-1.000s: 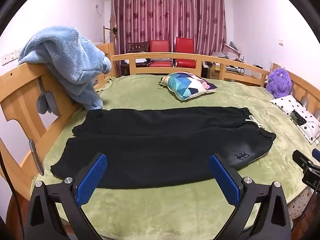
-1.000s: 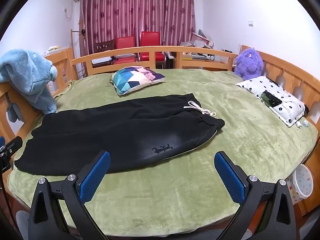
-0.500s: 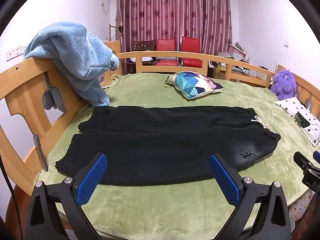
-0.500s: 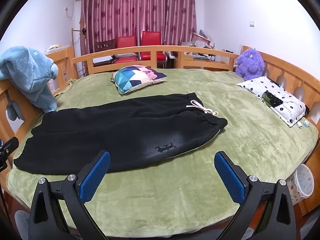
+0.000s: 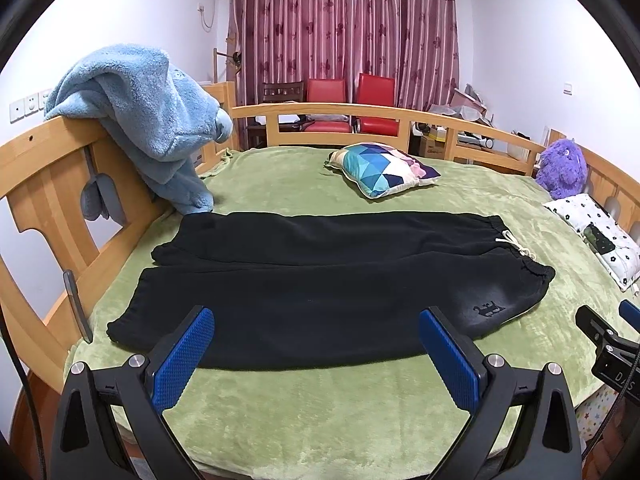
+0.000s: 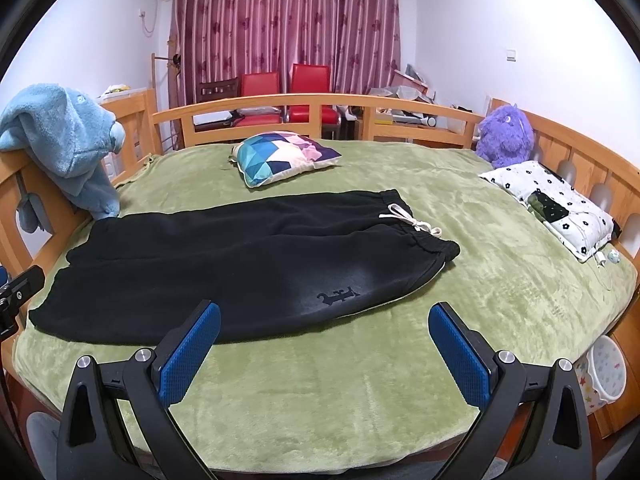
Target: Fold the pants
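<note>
Black pants (image 5: 328, 280) lying flat on the green blanket (image 5: 320, 408), both legs spread side by side, not yet folded. The long axis runs crosswise to both gripper views: waistband with its white drawstring (image 6: 412, 222) toward the polka-dot pillow (image 6: 560, 204), leg cuffs toward the blue fleece (image 5: 140, 120) draped on the wooden bed rail (image 5: 48, 184). The left gripper (image 5: 316, 350) has its blue pads spread wide and holds nothing; it hovers just short of the pants' near edge, over the lower leg. The right gripper (image 6: 324, 344) is likewise spread and empty, facing the hip end near the small printed logo (image 6: 338, 295) (its pads straddle the near hem from above the bare blanket). Judged from this layout, the left gripper is nearer the cuffs and the right nearer the waistband, so a lengthwise fold would start from the near long edge.
</note>
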